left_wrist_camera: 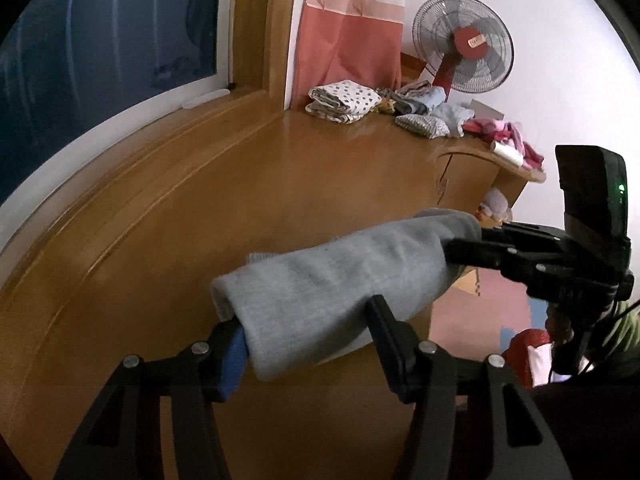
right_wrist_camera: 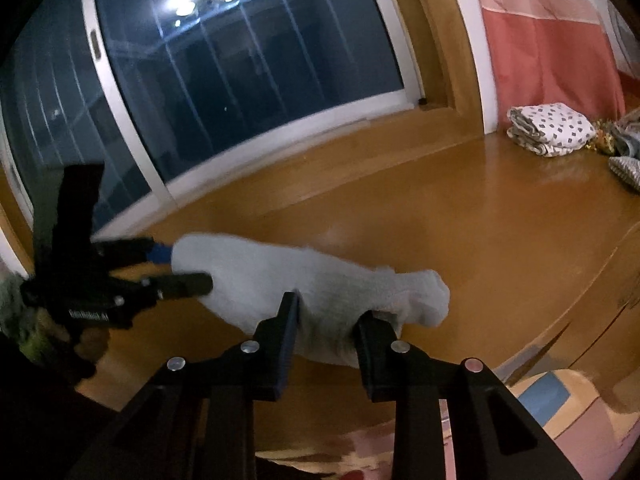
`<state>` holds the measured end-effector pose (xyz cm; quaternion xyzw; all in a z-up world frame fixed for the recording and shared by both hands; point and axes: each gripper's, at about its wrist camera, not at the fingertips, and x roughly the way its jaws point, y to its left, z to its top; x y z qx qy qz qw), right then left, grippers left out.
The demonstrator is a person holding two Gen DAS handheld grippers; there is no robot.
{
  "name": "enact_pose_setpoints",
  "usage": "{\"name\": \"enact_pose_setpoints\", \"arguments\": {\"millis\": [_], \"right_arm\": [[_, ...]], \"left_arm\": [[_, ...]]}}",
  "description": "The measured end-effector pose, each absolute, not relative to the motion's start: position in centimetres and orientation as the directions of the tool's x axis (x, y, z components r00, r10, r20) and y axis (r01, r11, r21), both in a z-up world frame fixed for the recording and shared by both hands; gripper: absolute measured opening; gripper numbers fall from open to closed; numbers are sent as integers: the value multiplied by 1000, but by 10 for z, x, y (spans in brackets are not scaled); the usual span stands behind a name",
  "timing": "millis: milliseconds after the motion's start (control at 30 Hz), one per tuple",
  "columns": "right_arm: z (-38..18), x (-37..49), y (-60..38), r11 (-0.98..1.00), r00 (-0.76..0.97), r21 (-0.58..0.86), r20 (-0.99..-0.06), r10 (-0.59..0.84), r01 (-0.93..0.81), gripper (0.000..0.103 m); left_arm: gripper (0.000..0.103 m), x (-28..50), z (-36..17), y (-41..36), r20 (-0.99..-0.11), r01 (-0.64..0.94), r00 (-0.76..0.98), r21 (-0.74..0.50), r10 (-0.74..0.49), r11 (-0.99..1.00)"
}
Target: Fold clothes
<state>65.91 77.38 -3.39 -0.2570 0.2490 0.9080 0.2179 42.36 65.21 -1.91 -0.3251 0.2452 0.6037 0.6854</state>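
- The grey garment [left_wrist_camera: 340,284], a thick folded bundle of soft cloth, hangs in the air above the wooden table [left_wrist_camera: 280,184], stretched between the two claws
- The left claw [left_wrist_camera: 308,332] is about half closed, with one end of the grey garment pinched between its pads; the blue pad [left_wrist_camera: 234,354] presses on the cloth's outer fold
- The right claw [right_wrist_camera: 330,320] is narrowed further and grips the other end of the same bundle, the cloth bulging out past its fingers toward the right
- In the left wrist view the right claw [left_wrist_camera: 472,252] comes in from the right edge, its black fingers closed on the far end of the bundle
- In the right wrist view the left claw [right_wrist_camera: 180,268] comes in from the left edge, clamped on the bundle's near end
- At the far end of the table, beside the pink curtain [left_wrist_camera: 352,40], lies a folded dotted cloth [left_wrist_camera: 344,102], with a loose heap of clothes [left_wrist_camera: 440,114] just next to it
- A standing fan [left_wrist_camera: 464,48] rises behind that heap
- A dark window [right_wrist_camera: 240,80] runs along the table's far edge
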Motion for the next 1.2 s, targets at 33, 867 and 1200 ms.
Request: {"name": "enact_pose_setpoints", "arguments": {"millis": [33,867,1200], "right_arm": [[-32,659,777,-776,-777,353,-571,264,-523,28],[-59,616,886,-640,-796,562,-591,134,-525,28],[-107,580,914,-661,-662,396,-720,207,-637,29]], "left_arm": [[53,421,-18,655,-728,-985,157,-161,668,56],[52,374,-38,747,-784,-949,181,-298,593,-103],[55,356,-95,787,-849,-939,132,-273,512,-211]]}}
